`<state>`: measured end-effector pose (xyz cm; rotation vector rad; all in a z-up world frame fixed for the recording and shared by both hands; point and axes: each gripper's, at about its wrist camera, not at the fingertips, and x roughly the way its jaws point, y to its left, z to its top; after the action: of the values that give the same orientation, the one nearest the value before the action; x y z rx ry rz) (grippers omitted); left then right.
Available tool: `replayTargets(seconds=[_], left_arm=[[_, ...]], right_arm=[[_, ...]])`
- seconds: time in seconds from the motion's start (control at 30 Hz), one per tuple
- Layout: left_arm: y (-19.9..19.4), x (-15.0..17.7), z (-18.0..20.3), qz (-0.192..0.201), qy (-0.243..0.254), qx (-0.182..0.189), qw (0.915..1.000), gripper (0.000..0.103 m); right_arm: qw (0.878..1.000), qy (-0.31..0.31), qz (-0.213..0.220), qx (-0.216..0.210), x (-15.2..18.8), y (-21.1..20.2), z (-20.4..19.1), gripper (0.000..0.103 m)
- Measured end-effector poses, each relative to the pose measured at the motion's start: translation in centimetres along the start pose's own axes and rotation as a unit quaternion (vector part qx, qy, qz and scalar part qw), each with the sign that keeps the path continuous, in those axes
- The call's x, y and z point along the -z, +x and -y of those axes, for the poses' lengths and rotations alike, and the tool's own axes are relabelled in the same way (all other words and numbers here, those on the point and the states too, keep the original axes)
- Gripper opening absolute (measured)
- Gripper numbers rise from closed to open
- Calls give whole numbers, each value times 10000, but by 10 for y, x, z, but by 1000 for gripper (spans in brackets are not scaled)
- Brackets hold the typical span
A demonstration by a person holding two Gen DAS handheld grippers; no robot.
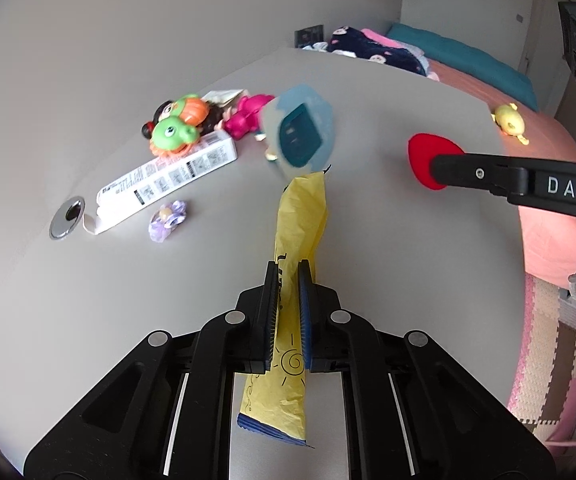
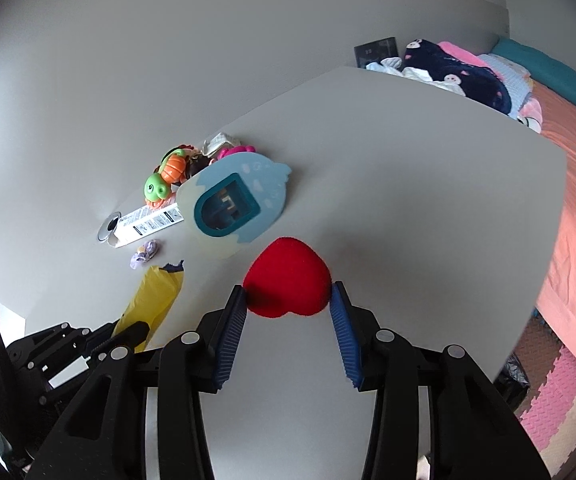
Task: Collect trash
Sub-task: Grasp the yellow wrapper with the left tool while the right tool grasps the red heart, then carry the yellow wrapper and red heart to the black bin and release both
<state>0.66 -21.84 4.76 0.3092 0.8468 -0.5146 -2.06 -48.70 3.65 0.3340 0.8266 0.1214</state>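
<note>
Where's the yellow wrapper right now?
The yellow wrapper is clamped in the left gripper, its free end pointing toward the blue bird-shaped card. In the right wrist view it shows at lower left, left of the red heart sponge.

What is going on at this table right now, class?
A person is clearing trash with a gripper in each hand. The left gripper is shut on a yellow wrapper. The right gripper has its pads against a red heart-shaped sponge on the grey table. Toys, a white box and a purple wrapper lie further back.
</note>
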Motion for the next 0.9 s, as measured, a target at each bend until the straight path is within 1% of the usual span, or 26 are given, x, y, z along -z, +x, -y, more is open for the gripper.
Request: replayTargets(seconds=[0.07, 0.17, 0.33, 0.53, 0.67, 0.9], left_arm=[[-5, -1, 10, 47, 76, 5, 10000, 9], [-13, -3, 25, 108, 135, 112, 9998, 9], [-23, -9, 62, 170, 327, 237, 9990, 9], [-30, -19, 112, 203, 556, 558, 9967, 9], [-33, -23, 153, 229, 865, 775, 9930, 9], [-30, -22, 219, 110, 1396, 1123, 9838, 9]], right_arm=[[10000, 76, 42, 12, 6, -9, 9, 45], [9998, 166, 117, 43, 11, -23, 22, 45], [9989, 314, 332, 71, 16, -55, 49, 45], [9970, 511, 552, 187, 25, -94, 83, 45], [9955, 621, 644, 319, 36, -116, 108, 45], [9896, 1048, 820, 539, 58, -148, 159, 45]])
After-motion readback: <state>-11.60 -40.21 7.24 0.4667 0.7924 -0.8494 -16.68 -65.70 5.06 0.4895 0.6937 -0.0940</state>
